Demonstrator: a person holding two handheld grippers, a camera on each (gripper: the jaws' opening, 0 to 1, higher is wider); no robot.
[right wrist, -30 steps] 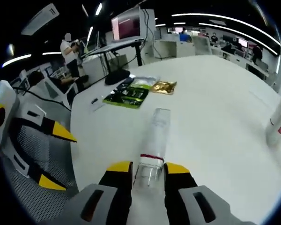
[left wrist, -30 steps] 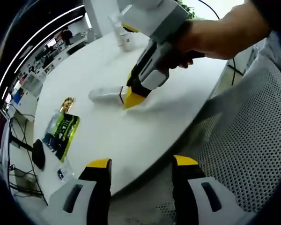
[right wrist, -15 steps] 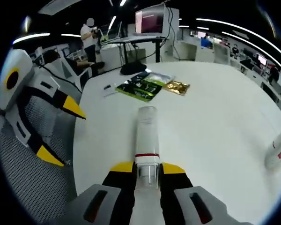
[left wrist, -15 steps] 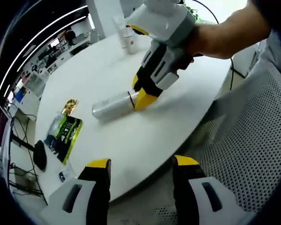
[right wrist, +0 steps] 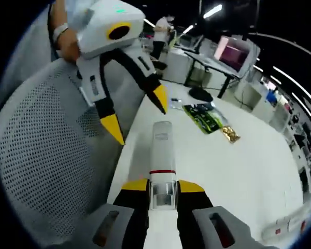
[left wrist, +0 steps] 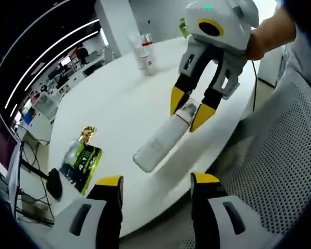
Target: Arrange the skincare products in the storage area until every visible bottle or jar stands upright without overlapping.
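A long white bottle (right wrist: 161, 150) with a thin red ring near its clear cap is held off the white round table (left wrist: 119, 98). My right gripper (right wrist: 161, 187) is shut on its cap end. In the left gripper view the bottle (left wrist: 161, 141) hangs tilted over the table's near edge, with the right gripper (left wrist: 189, 109) clamping its upper end. My left gripper (left wrist: 157, 181) is open with nothing between its fingers, below the table's edge. In the right gripper view the left gripper (right wrist: 137, 113) stands open just beyond the bottle's far end. Two more white bottles (left wrist: 145, 49) stand upright at the table's far side.
Green and gold snack packets (left wrist: 83, 158) and a black mouse (left wrist: 54, 184) lie at the table's left. A grey mesh chair (left wrist: 280, 155) is close on the right; the mesh chair (right wrist: 46, 150) lies under the left gripper. Desks and monitors (right wrist: 233, 52) stand behind.
The right gripper has lifted the bottle off the table and swung it round, so its far end now points toward the left gripper. The left gripper stays open.
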